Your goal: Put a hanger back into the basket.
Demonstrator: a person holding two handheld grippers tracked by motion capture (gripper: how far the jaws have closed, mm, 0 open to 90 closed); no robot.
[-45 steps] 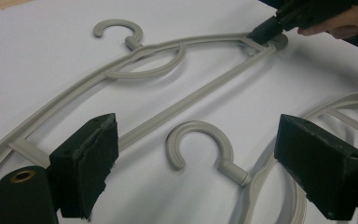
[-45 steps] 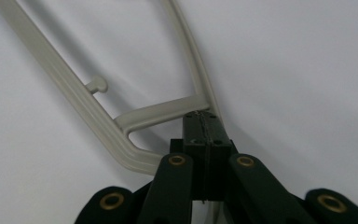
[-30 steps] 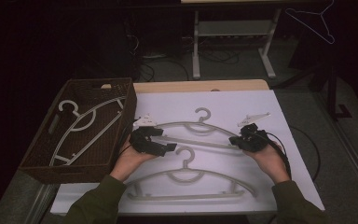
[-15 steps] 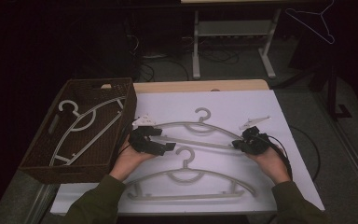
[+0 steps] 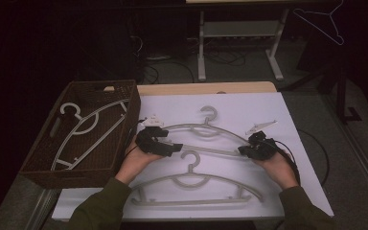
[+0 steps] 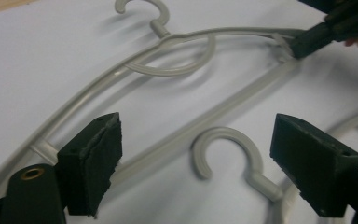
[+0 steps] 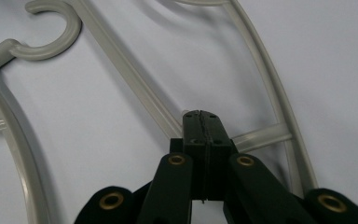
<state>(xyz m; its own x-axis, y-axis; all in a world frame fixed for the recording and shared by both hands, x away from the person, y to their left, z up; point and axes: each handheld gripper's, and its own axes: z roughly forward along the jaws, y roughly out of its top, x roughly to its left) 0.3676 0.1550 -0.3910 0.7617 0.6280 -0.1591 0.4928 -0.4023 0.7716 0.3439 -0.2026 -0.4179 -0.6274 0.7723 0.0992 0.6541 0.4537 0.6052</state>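
Two grey hangers [image 5: 206, 139] on the table, one in the basket [image 5: 124, 96]; left claw [image 6: 200, 154] agape, right claw [image 7: 200, 123] closed.

1. Right gripper [image 7: 200, 116]: jaws pressed together at far hanger's [image 5: 206, 132] bar end; whether bar is pinched between them or just under the tips, can't tell, hidden by the pads.
2. Left gripper [image 6: 196, 158]: left gripper view cuts off jaw bases at bottom edge.
3. Near hanger [image 6: 228, 154]: hook visible in left gripper view, shoulders cut off by bottom and right edges.
4. Basket [image 5: 124, 91]: hanger inside [image 5: 84, 127] partly hidden by near wall; lower end not readable.
5. Person's hands [image 5: 134, 160]: fingers hidden under the grippers in high view.
6. Dark background beyond table: wire hanger [image 5: 323, 21] faint, what it hangs on unclear.
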